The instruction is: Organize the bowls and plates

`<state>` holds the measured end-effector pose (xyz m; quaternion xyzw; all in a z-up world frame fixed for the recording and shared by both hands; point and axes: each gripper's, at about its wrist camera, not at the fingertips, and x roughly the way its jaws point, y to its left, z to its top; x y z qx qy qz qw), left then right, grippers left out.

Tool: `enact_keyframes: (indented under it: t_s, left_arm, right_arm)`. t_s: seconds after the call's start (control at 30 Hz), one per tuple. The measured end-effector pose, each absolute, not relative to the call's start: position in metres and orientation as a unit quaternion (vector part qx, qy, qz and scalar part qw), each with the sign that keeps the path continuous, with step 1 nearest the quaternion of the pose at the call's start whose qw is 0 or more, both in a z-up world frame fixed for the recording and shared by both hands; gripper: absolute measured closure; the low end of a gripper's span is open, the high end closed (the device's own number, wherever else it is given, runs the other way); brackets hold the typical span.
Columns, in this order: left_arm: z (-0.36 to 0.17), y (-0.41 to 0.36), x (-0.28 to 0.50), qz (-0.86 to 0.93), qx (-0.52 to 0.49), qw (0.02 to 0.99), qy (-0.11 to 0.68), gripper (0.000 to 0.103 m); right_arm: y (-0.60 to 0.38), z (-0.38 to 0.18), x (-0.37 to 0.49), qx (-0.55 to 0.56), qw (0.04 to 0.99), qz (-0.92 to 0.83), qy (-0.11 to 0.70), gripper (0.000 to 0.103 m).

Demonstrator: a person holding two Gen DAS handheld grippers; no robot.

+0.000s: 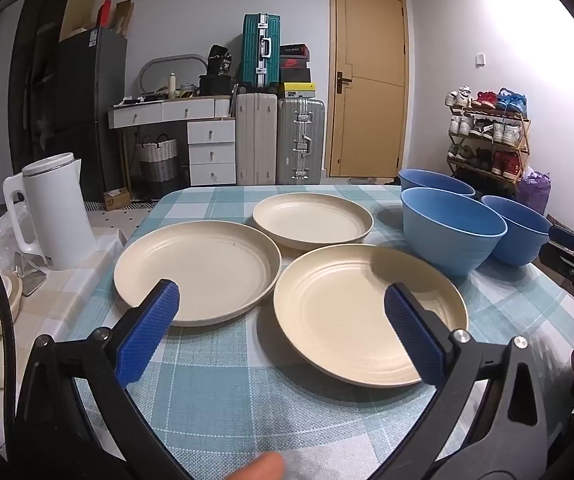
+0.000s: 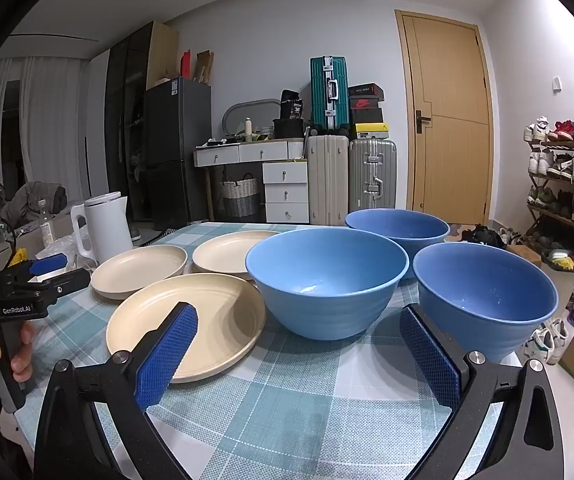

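In the left wrist view, the left gripper (image 1: pixel 283 312) hangs above the near part of a table (image 1: pixel 223 408) covered in a blue-and-white checked cloth, its jaws spread wide with nothing between the blue pads. Three cream plates lie flat on the cloth ahead of it: the near plate (image 1: pixel 367 316) just under the right finger, the left plate (image 1: pixel 197 270) beside it under the left finger, and the far plate (image 1: pixel 313 220) behind both, none of them stacked. To the right stand three blue bowls, upright and close together: the front bowl (image 1: pixel 451 228), the back bowl (image 1: pixel 435 182) and the right bowl (image 1: pixel 521 228). A white kettle (image 1: pixel 55 208) stands off the left edge of the cloth. The right gripper (image 1: pixel 571 248) shows at the right border, side-on. In the right wrist view, the right gripper (image 2: pixel 299 336) is likewise released and empty, hovering over the cloth in front of the bowls. The middle bowl (image 2: pixel 327 280) sits between its fingers further back, the nearer bowl (image 2: pixel 487 300) stands beside the right finger, and the rear bowl (image 2: pixel 397 224) is behind them. The three plates (image 2: pixel 187 316) spread out to the left of the bowls, with the kettle (image 2: pixel 105 224) beyond them. At the left border a hand (image 2: pixel 3 356) grips the handle of the left gripper (image 2: pixel 47 264).
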<state>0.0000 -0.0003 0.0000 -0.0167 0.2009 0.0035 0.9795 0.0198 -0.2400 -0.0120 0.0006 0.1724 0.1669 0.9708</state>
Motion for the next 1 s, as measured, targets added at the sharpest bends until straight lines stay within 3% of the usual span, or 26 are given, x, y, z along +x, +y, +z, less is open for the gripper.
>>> enact_keyframes:
  t_s: [1.0]
  left_arm:
    - [0.0069,0.0014,-0.0008,0.003,-0.014,0.98,0.199,0.0]
  right_arm:
    - [-0.2399,-0.0117,0.0193,-0.002,0.971,0.166,0.169,0.0]
